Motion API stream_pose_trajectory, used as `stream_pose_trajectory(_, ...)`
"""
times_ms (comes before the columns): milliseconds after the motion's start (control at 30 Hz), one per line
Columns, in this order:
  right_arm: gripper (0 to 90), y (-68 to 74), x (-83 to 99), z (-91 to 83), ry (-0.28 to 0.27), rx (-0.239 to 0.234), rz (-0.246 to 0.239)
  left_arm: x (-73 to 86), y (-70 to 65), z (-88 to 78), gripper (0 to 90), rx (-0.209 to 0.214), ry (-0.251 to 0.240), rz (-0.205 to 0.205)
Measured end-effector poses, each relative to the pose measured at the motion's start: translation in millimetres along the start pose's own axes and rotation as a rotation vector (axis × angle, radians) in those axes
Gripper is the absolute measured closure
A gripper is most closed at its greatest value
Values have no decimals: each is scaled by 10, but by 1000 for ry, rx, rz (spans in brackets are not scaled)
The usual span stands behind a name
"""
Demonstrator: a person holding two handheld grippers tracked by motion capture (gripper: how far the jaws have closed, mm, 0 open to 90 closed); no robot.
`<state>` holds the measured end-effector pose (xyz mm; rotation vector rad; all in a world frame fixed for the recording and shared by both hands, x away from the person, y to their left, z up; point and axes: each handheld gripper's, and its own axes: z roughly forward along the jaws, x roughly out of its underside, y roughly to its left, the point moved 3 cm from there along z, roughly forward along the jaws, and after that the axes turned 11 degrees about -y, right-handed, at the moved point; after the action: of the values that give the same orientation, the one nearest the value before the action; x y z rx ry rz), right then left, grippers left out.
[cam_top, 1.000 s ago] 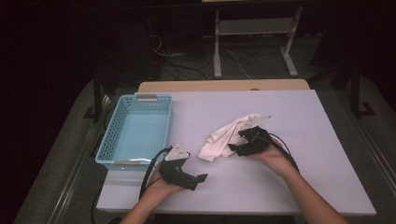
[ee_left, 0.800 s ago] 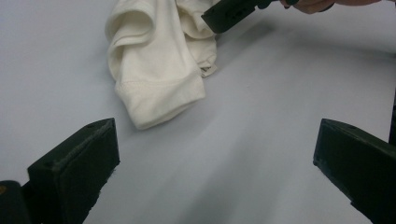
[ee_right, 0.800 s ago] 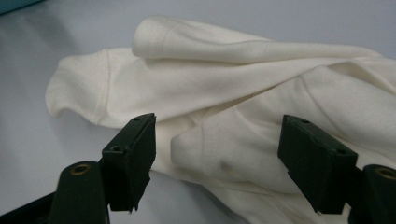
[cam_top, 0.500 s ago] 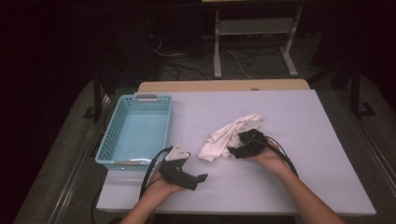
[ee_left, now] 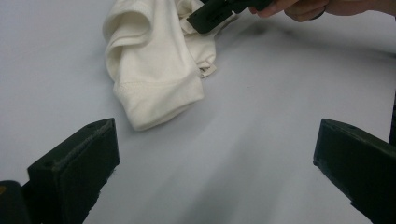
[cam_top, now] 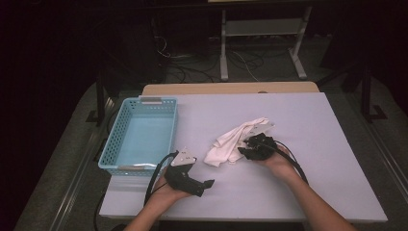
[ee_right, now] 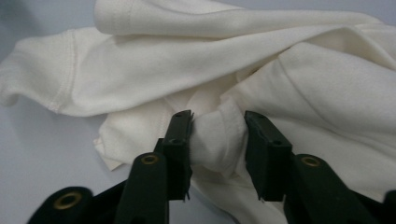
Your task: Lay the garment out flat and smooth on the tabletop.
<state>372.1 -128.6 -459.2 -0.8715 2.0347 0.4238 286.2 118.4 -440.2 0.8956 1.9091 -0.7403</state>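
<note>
The white garment lies crumpled on the table. The right gripper has just been closing and now pinches a bunched fold of it. The left gripper gapes wide, holding nothing.

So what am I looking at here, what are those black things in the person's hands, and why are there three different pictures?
A person sits at a white table holding a hand-operated black grasping tool in each hand. The high view looks down from above. The other two pictures come from small cameras riding on each tool, looking along its two black jaws. On the table lie a crumpled white cloth and an empty light blue basket. The right tool is at the cloth; its jaws have just been closing, and a bunched fold of fabric sits pinched between them. The left tool rests near the table's front edge, its jaws wide apart with nothing between them.
</note>
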Motion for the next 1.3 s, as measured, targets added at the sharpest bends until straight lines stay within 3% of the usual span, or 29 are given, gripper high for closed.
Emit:
stream_pose_trajectory(133, 693, -14, 1, -11, -4, 2, -2, -4, -6, -5, 0, -2, -4, 3)
stream_pose_trajectory(367, 739, -43, -19, -52, -18, -6, 5, -3, -4, 3, 0, -3, -4, 5)
stream_pose_trajectory(667, 747, -65, -84, -150, -51, -18, 4, -3, -12, 15, 0, 2, 1, 16)
stream_pose_trajectory(1300, 747, -266, -180, -367, -116, -26, 36, -8, -8, 16, 0, 2, -3, 15)
